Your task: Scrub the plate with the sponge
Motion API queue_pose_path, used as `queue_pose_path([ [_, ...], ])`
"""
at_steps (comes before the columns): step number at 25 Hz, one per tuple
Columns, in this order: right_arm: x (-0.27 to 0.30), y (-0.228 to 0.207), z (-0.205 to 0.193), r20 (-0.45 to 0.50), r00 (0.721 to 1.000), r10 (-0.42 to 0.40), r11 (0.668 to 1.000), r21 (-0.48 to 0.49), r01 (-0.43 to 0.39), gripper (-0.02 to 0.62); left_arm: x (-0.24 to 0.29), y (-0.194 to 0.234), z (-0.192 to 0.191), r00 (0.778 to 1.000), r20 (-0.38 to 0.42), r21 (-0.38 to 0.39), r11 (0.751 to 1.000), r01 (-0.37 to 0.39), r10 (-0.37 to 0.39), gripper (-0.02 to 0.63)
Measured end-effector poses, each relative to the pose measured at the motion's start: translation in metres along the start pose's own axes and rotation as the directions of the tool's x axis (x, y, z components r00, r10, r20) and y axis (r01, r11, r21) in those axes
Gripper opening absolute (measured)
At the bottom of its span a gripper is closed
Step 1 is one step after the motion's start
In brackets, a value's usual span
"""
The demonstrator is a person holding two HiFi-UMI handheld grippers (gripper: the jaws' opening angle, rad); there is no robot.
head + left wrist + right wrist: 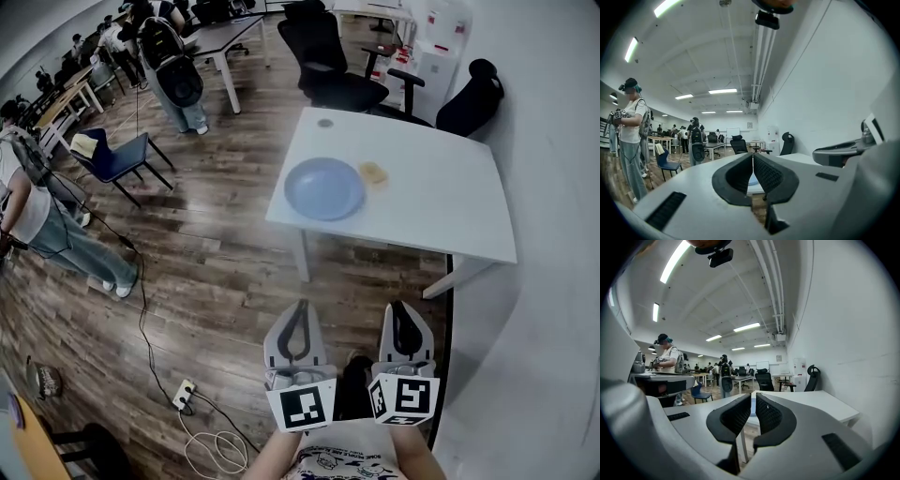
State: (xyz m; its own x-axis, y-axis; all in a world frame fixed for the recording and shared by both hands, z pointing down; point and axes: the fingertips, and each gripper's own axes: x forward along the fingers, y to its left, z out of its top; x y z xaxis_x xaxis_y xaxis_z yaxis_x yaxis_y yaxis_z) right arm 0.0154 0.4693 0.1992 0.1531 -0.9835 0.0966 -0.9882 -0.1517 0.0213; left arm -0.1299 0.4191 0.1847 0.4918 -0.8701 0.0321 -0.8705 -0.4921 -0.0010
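A round blue plate [324, 187] lies near the left edge of a white table [422, 202]. A small yellow sponge [373, 172] rests just to the plate's right, apart from it. Both grippers hang low near my body, over the wooden floor and well short of the table. My left gripper [301, 307] is shut with nothing in it, and so is my right gripper [402, 307] beside it. In the left gripper view the jaws [753, 157] meet and point toward the table [799, 158]. The right gripper view shows the jaws [753, 397] nearly touching, with the table [820, 404] ahead.
Black office chairs [328, 66] stand behind the table, and a white wall runs along the right. A blue chair [117, 155] and several people are at the left. A power strip [185, 393] with cables lies on the floor near my feet.
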Motion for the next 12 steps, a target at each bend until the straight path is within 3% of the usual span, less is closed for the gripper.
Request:
queue_pose_path([
  [12, 0.079, -0.026, -0.001, -0.017, 0.999, 0.045, 0.999, -0.005, -0.045, 0.041, 0.073, 0.006, -0.008, 0.999, -0.024, 0.003, 0.999, -0.045, 0.045, 0.014],
])
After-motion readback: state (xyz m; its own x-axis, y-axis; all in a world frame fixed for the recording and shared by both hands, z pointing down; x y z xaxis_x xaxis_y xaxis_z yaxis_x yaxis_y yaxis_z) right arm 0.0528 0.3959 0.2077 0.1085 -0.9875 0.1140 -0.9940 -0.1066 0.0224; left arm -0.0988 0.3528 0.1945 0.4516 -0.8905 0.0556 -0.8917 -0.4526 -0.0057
